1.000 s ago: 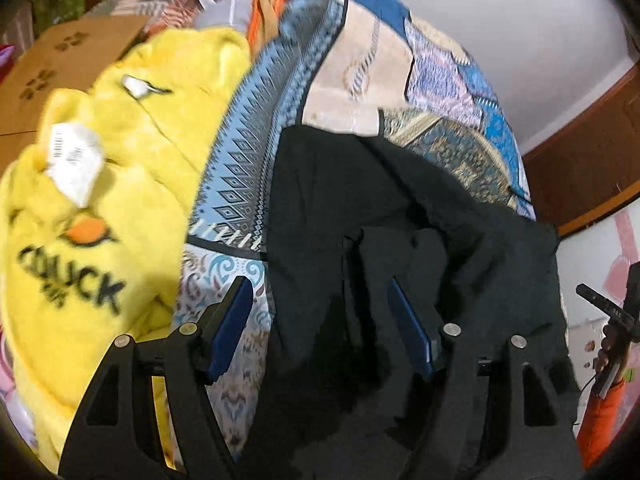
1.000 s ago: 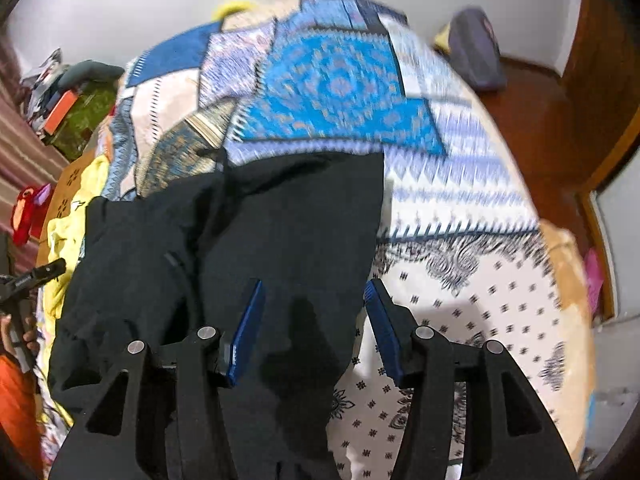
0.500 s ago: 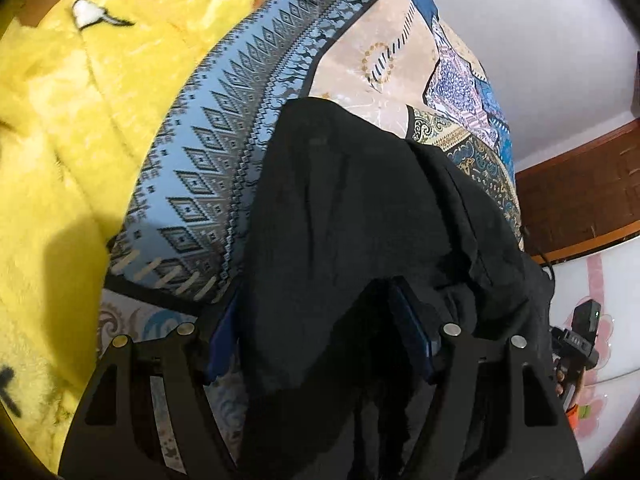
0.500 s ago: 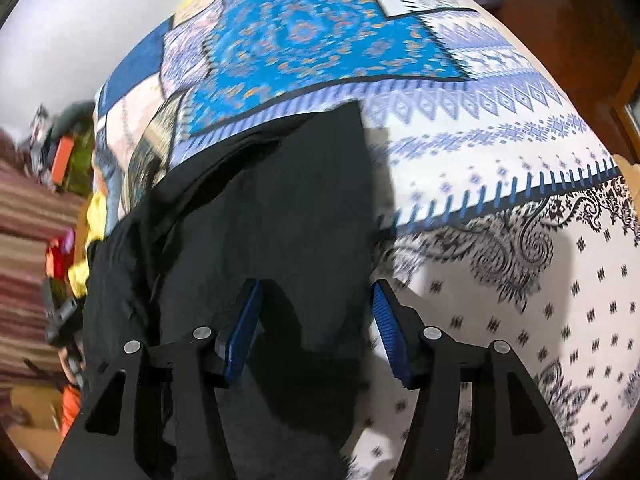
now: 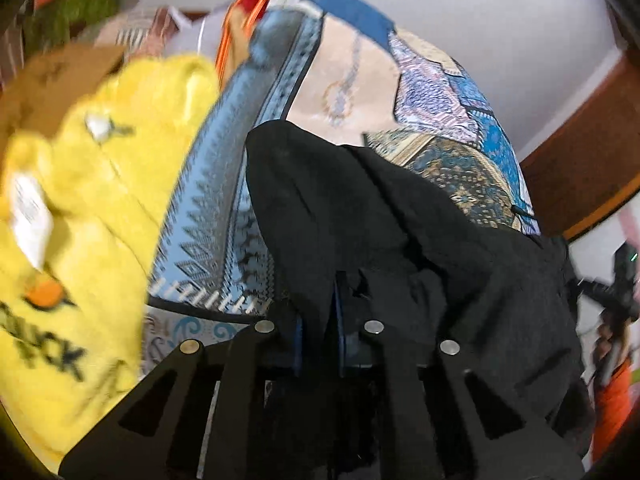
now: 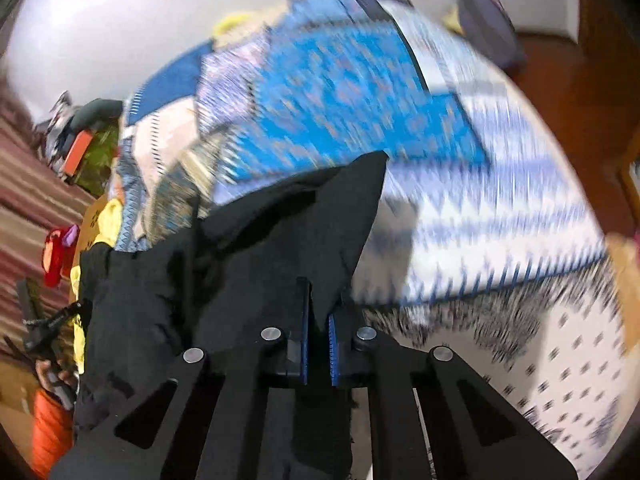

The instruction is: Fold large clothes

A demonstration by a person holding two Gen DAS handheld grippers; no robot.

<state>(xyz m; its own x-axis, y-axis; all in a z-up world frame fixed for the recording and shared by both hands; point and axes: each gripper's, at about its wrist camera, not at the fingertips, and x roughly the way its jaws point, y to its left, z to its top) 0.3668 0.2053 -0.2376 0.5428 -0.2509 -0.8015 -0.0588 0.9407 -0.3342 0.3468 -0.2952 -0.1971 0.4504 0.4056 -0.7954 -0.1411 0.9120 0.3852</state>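
Fingers of the left gripper [image 5: 318, 320] have just closed and now pinch a fold of the black garment [image 5: 400, 232], which spills ahead of them over the patchwork bedspread [image 5: 352, 80]; a yellow fleece [image 5: 100, 200] lies to their left. Likewise the right gripper [image 6: 318, 342] has just clamped the garment's other edge, probably so both corners can be lifted together for a fold. Beyond the pads are white wall [image 6: 100, 40] and brown wood floor [image 6: 560, 92].

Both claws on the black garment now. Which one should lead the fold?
Probably the right claw: it pinches a free corner of the black garment beside open bedspread. The left claw grips bunched cloth, hemmed in by the yellow garment.
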